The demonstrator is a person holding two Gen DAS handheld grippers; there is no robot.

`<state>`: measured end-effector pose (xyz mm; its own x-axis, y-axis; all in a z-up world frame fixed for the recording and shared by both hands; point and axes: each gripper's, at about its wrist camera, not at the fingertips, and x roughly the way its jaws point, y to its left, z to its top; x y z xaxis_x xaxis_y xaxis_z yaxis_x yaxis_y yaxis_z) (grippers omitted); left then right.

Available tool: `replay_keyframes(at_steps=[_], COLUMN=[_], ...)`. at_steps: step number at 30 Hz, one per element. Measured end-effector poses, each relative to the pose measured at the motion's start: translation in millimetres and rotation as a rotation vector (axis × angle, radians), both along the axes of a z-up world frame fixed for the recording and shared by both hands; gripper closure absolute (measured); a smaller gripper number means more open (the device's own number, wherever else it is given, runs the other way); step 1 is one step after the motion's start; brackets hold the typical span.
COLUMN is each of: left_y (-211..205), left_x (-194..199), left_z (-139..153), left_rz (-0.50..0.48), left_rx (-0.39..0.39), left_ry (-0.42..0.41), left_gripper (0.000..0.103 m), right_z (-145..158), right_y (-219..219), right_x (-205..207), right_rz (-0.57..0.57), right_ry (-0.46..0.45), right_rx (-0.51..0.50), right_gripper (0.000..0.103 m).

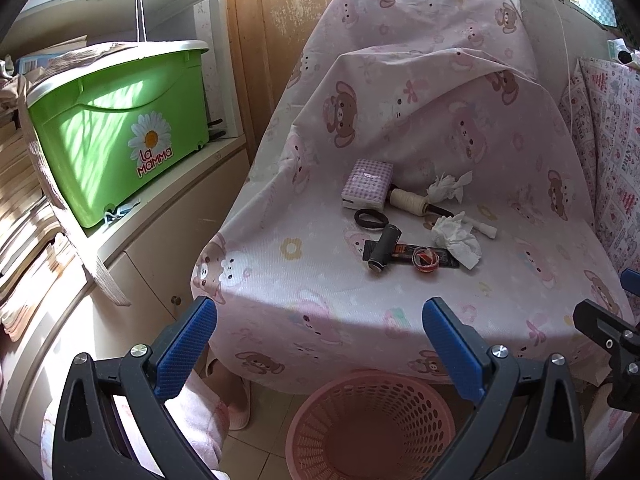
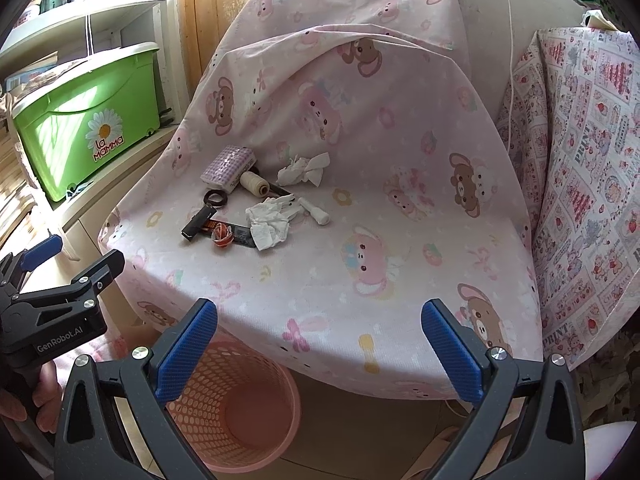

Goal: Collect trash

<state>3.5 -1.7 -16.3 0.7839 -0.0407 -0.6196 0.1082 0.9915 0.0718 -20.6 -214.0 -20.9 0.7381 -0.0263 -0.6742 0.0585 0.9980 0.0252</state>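
Crumpled tissues are the trash here, and none is collected yet, as far as I can judge. One tissue wad (image 2: 269, 227) lies on the seat of the covered chair (image 2: 400, 280), partly over a dark flat packet (image 2: 236, 234). A second tissue wad (image 2: 302, 170) lies further back, near a spool of thread (image 2: 254, 184). A small rolled white piece (image 2: 316, 211) rests just beside the first wad. Among them are things that look worth keeping: a checked tissue pack (image 2: 228, 168), a black hair tie (image 2: 217, 199), a black cylinder (image 2: 197, 226) and a small red-and-white roll (image 2: 222, 237).

The pink basket (image 2: 240, 404) stands on the floor in front of the chair, and what shows of its inside looks empty. So the whole work is still ahead.

The left tool (image 1: 320, 344) is spread wide and holds nothing, above the basket. The right tool (image 2: 320, 344) is also spread wide and empty, well apart from the tissues.

Readable writing: "la MaMMa" with a daisy on the green bin (image 2: 84, 120), "GenRobot.AI" on the left tool's body, and "PRINT" on the patterned cloth (image 2: 580, 160) at the right.
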Motion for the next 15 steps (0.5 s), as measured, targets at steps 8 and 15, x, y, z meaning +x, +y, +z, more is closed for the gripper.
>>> replay_keyframes(at_steps=[8, 15], left_y=[3.6, 7.7], left_x=[0.1, -0.4], left_z=[-1.6, -2.3], left_rz=[0.011, 0.008], left_rx=[-0.009, -0.046], left_ry=[0.009, 0.027], left_gripper=[0.001, 0.001], right_z=[-3.8, 2.0], right_y=[0.2, 3.3], right_x=[0.5, -3.6], right_rz=[-0.013, -0.020], right_ry=[0.010, -0.017], right_rx=[-0.024, -0.072], right_gripper=[0.000, 0.000])
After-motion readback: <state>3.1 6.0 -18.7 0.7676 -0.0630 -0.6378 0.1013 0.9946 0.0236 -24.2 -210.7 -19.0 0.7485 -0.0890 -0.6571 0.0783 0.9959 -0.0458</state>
